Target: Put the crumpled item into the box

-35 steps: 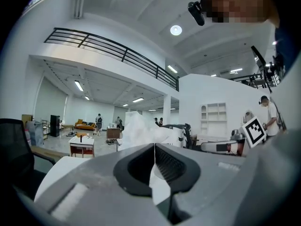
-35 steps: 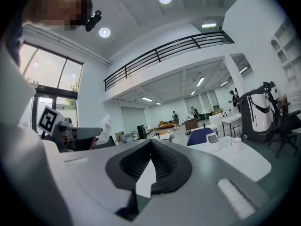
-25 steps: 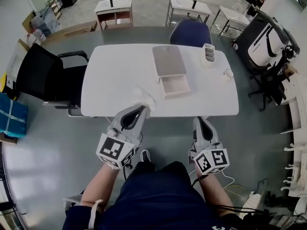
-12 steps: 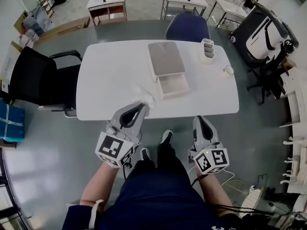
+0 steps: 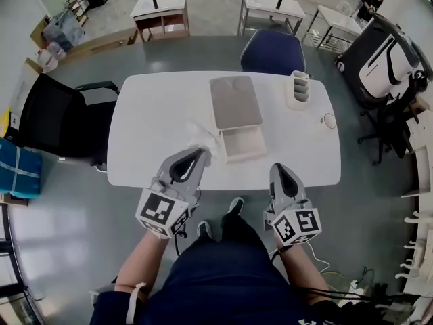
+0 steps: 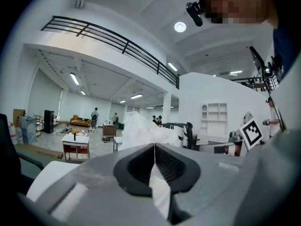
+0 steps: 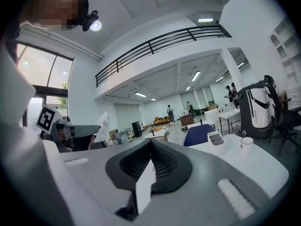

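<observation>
Left gripper (image 6: 154,146) first: the jaws are pressed together on the white crumpled item (image 6: 135,128), which billows up just past the tips. Only a small fold seems to be in the pinch, and that's the worry, because something this light could slide out or tear free on a quick swing. The right gripper (image 7: 151,142) is beside it, jaws together with nothing between them, so it's no help as a backup. From the head view, the left gripper (image 5: 201,153) hangs over the near edge of the table (image 5: 155,114), with the item (image 5: 201,138) at its tips. I can't tell whether the item brushes the tabletop, and a drag there could pull it loose. The open box (image 5: 227,144) sits just to the right and a little farther on, near but not under the item. Letting go too soon would drop the item on the table beside the box wall. Coming in low could catch that wall and shove the box, since the right gripper (image 5: 279,169) isn't bracing it. Opening the jaws may not be enough either, as a crumpled sheet can cling to a pad and ride back out. Behind the box lies the grey lid (image 5: 235,101), and an overshoot would land the item there. The rack (image 5: 298,89) at the far right looks safely clear.
</observation>
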`<state>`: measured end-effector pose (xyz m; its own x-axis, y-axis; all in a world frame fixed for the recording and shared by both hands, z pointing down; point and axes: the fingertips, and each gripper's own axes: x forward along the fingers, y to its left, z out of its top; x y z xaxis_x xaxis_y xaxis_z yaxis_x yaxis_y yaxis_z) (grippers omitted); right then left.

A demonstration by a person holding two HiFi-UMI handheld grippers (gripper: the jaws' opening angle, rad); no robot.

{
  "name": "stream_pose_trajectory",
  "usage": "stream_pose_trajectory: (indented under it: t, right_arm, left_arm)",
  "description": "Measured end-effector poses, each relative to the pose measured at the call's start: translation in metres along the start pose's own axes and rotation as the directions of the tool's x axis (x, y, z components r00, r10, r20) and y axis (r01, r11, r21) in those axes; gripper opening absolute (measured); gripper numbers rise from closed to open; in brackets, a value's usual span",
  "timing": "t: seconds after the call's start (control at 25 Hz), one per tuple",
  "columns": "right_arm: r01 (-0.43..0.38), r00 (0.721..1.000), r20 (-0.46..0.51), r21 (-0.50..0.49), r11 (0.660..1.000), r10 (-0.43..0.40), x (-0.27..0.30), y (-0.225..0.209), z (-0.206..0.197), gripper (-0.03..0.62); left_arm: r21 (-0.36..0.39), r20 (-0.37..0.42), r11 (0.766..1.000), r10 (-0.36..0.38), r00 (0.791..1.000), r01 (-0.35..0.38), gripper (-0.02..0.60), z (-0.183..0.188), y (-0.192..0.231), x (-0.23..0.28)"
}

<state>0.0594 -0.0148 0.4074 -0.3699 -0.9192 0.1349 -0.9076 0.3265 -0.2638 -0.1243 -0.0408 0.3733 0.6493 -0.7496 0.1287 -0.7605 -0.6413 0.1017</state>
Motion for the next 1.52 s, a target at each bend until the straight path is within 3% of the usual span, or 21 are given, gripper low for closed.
stream_pose_trajectory:
  t: [0.36,0.72,1.2,1.52]
  right_arm:
    - [-0.043,0.999,0.01,0.013,0.999,0.043,0.048,-0.061,0.026,0.002]
    - [-0.06,0.998,0.007,0.062,0.996,0.06,0.066,-0.094,0.026,0.002]
    - [0.019,0.999,-0.043,0.127,0.992,-0.014,0.081,-0.121,0.004,0.002]
    - [0.09,0.994,-0.076,0.162,0.983,-0.079,0.093,-0.131,-0.01,0.002]
  left_arm:
    - [0.015,-0.029,0.999,0.029,0.999,-0.028,0.008,0.008,0.001,0.074]
    - [0.038,-0.1,0.999,0.03,0.995,-0.026,0.008,-0.003,-0.004,0.112]
    - [0.004,-0.222,0.999,-0.045,0.974,0.047,0.008,-0.045,0.004,0.15]
    - [-0.032,-0.324,0.993,-0.121,0.938,0.117,0.008,-0.084,0.013,0.169]
